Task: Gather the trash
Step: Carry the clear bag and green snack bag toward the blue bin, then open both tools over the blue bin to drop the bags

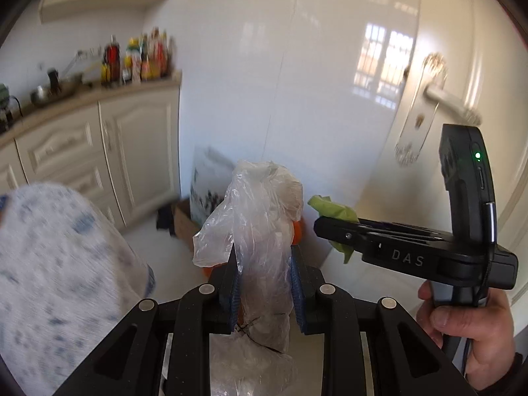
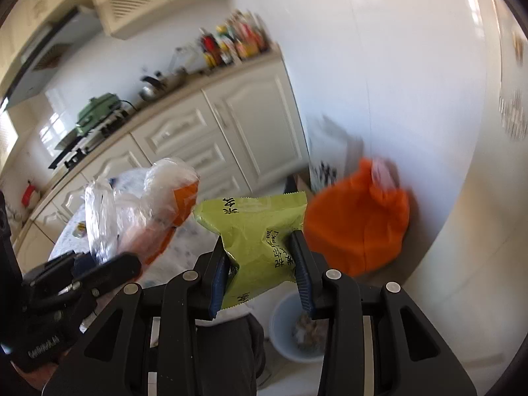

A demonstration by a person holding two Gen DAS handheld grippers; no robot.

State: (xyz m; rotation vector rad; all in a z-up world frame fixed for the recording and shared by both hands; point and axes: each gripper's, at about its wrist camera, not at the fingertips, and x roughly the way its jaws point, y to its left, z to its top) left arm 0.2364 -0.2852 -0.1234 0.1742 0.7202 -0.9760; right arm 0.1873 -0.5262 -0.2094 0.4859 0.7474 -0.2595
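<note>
Left gripper (image 1: 264,283) clamped on crumpled clear plastic bag (image 1: 254,217), bag standing up between blue pads. Right gripper (image 2: 260,264) pinching green printed snack wrapper (image 2: 254,231). Below right gripper, pale blue round bin (image 2: 290,326) on floor; orange plastic bag (image 2: 356,224) just beyond, against white wall.

Left gripper (image 1: 264,283) pinches a crumpled clear plastic bag (image 1: 257,211); right gripper (image 1: 321,226) clamps a green wrapper (image 1: 333,208).
</note>
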